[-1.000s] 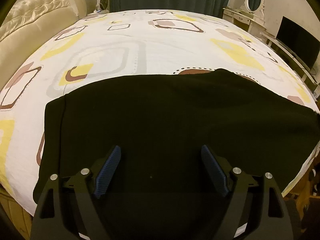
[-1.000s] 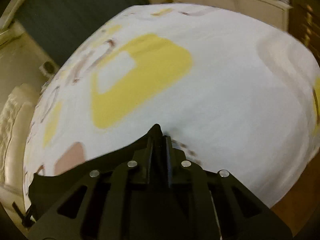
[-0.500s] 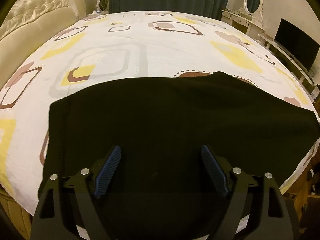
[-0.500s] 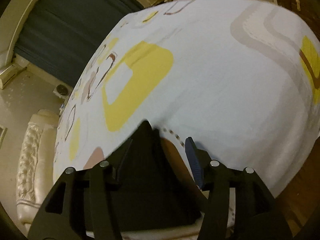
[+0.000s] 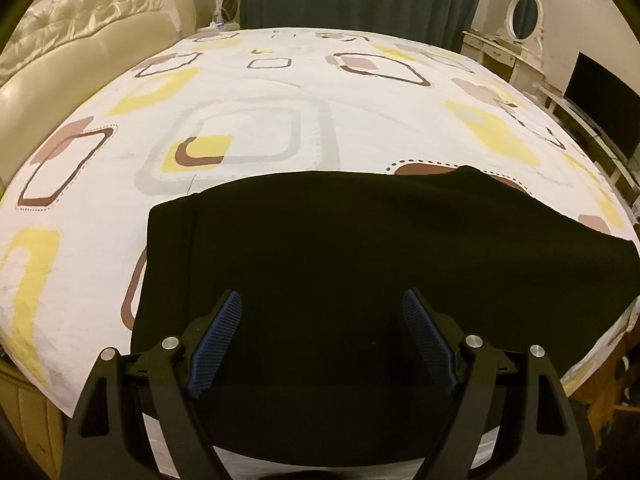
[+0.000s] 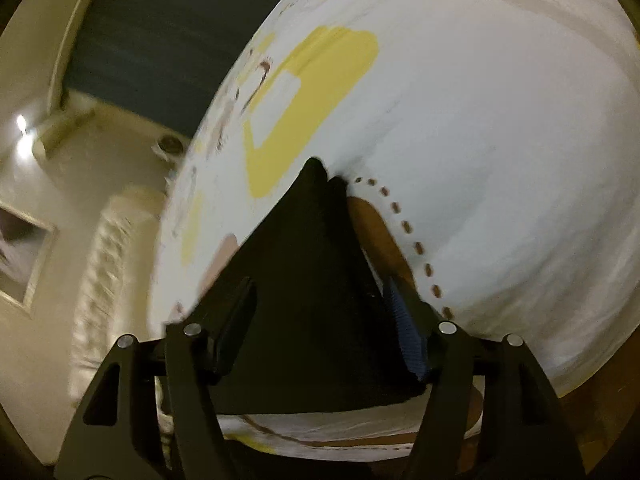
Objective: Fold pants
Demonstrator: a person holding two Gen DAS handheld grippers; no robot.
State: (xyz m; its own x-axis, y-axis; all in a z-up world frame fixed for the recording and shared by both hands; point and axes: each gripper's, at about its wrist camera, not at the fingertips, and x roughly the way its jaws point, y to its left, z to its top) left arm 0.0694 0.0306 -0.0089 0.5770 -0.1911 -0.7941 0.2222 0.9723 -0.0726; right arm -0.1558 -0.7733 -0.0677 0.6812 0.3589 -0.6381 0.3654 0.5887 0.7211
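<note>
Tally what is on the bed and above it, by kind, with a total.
Black pants lying on the bedsheet: 1
Tools above the pants, left tool and right tool, both open: 2
Total: 3

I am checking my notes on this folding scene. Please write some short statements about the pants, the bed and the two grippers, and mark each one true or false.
1. The black pants lie on a patterned bed sheet. True.
2. The left gripper is shut on the pants. False: its jaws stand wide apart above the cloth and pinch nothing.
3. The right gripper has its jaws apart. True: they have just been opening, and a pointed corner of the pants lies between them, no longer pinched.
4. The sheet is plain white. False: it bears yellow, brown and grey shapes.
5. A padded headboard stands at one side of the bed. True.
</note>
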